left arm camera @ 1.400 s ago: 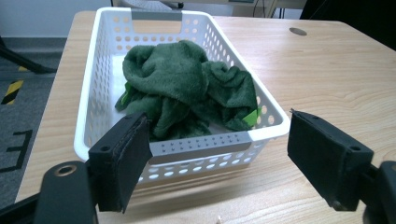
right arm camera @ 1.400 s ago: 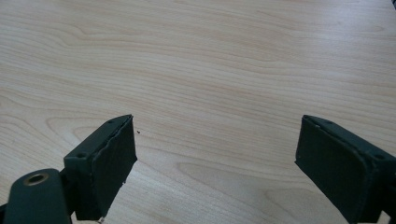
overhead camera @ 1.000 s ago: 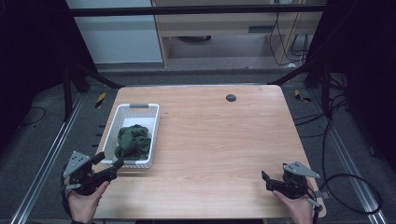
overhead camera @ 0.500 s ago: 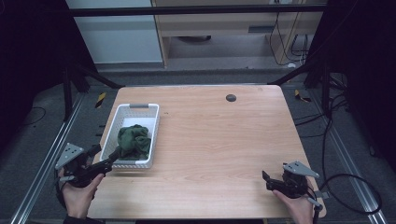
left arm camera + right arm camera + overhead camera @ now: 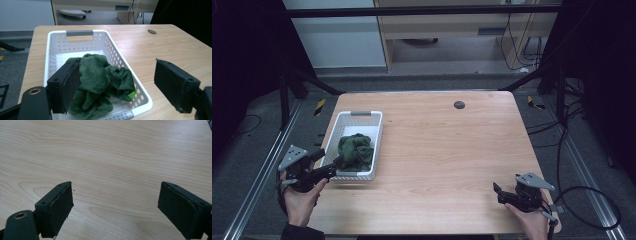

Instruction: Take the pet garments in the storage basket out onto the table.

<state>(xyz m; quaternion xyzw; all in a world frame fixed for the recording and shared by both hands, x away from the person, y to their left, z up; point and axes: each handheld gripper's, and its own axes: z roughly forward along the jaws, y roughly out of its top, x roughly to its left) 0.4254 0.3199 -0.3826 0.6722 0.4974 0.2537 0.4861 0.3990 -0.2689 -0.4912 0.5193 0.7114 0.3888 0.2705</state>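
A white perforated basket [image 5: 361,116] stands at the table's left side with a crumpled dark green cloth [image 5: 356,151] inside it. In the left gripper view the cloth [image 5: 100,80] lies heaped in the near half of the basket [image 5: 80,32]. My left gripper [image 5: 336,162] is open at the basket's near end. Its left jaw hangs in front of the cloth and its right jaw stands over the wood beside the basket. Nothing is held in the left gripper [image 5: 120,87]. My right gripper [image 5: 498,192] is open, low over bare wood at the front right corner [image 5: 115,207].
The wooden table [image 5: 452,150] has a small round black grommet [image 5: 459,104] near its far edge. Dark floor, frame rails and cables surround the table. A cable [image 5: 592,200] trails from the right gripper.
My left gripper has moved forward and to the right, from the table's front left corner up to the basket's near end. The right gripper has stayed put.
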